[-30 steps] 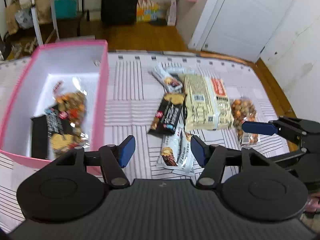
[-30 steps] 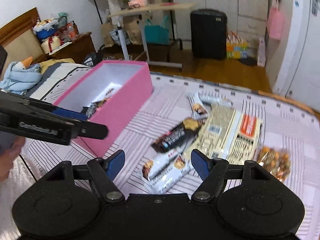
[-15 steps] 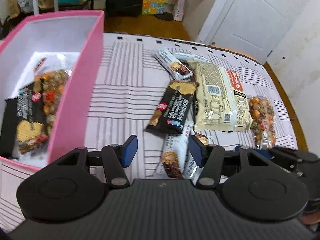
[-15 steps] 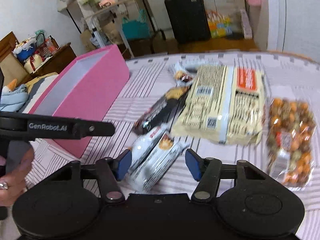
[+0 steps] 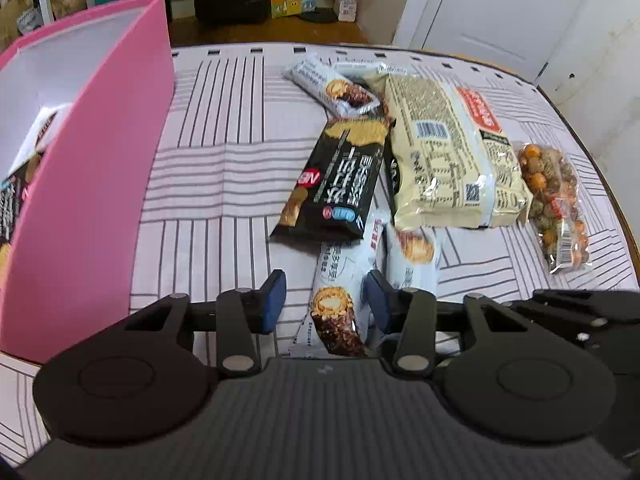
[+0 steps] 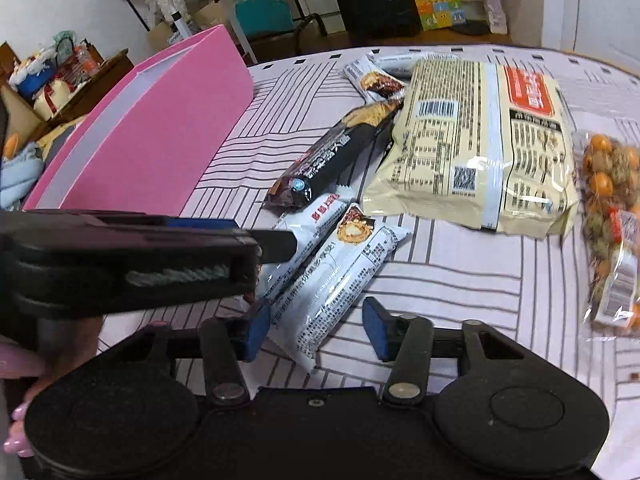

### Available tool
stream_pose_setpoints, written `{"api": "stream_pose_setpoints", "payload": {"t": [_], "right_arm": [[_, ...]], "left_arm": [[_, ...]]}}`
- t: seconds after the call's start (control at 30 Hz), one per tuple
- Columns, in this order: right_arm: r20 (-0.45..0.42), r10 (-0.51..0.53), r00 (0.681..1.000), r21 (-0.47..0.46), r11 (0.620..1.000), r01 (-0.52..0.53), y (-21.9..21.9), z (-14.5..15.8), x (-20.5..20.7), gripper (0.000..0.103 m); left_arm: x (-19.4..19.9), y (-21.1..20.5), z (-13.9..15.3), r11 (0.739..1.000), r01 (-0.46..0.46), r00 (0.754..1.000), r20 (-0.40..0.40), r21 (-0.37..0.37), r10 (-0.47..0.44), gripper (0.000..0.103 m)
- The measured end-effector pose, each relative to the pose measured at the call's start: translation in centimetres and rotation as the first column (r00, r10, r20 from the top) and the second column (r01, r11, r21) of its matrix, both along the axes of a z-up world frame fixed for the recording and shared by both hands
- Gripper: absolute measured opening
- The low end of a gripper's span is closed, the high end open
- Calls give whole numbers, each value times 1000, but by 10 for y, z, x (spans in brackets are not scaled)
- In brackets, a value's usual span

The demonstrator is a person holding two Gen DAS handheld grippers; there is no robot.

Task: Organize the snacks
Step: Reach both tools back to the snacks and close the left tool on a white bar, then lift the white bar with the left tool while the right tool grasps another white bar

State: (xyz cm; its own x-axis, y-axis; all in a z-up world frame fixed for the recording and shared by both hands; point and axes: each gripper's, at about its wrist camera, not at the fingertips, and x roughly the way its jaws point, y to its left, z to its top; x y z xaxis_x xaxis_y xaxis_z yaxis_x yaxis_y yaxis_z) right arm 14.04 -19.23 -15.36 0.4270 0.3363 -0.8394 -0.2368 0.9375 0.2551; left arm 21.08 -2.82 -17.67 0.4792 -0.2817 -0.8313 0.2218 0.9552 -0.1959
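Both grippers low over two white wafer bars

Partly hidden, the pink box (image 5: 92, 184) runs off the left edge of the left wrist view, and only slivers of the packets inside it show past its near wall. On the striped surface (image 5: 224, 168) to its right lie a black biscuit pack (image 5: 340, 184), a large cream packet (image 5: 448, 152) and a clear bag of coated nuts (image 5: 556, 204); the print on all of them is too small to read.

The left gripper (image 5: 325, 306) points steeply down, its jaws narrowing around the left white wafer bar (image 5: 340, 300), pads not yet pressing as far as can be seen. The right gripper (image 6: 316, 328) tilts down likewise, its jaws closing on the right white wafer bar (image 6: 340, 280); the left pad touches the wrapper, the right stands clear. A hand (image 6: 24, 364) shows at the right wrist view's left edge, mostly cut off.
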Motion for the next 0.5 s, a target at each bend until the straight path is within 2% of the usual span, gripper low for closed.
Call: {"api": "stream_pose_setpoints", "payload": {"t": [0.07, 0.17, 0.23, 0.27, 0.33, 0.43, 0.5], "right_arm": [[4, 31, 999, -55, 998, -31, 1, 3, -1, 34], [13, 52, 999, -112, 992, -51, -1, 8, -6, 32], [13, 70, 997, -143, 987, -67, -3, 11, -10, 33], [11, 67, 998, -147, 987, -65, -4, 12, -10, 33], [-8, 52, 999, -135, 989, -53, -7, 13, -9, 45], [-6, 72, 997, -140, 988, -72, -4, 12, -10, 45], [-8, 73, 997, -138, 988, -73, -2, 7, -6, 45]], "left_arm": [[-1, 3, -2, 999, -5, 1000, -15, -33, 4, 35], [-1, 5, -3, 997, -6, 999, -53, -79, 2, 28], [-3, 2, -2, 998, 2, 999, -48, -68, -5, 27], [-3, 1, -2, 998, 5, 999, -49, -66, -9, 27], [-1, 2, -4, 995, -2, 997, -81, -95, -6, 27], [0, 3, -6, 994, -3, 996, -91, -107, -7, 28], [-1, 0, -9, 996, 3, 996, -90, -90, -11, 30]]}}
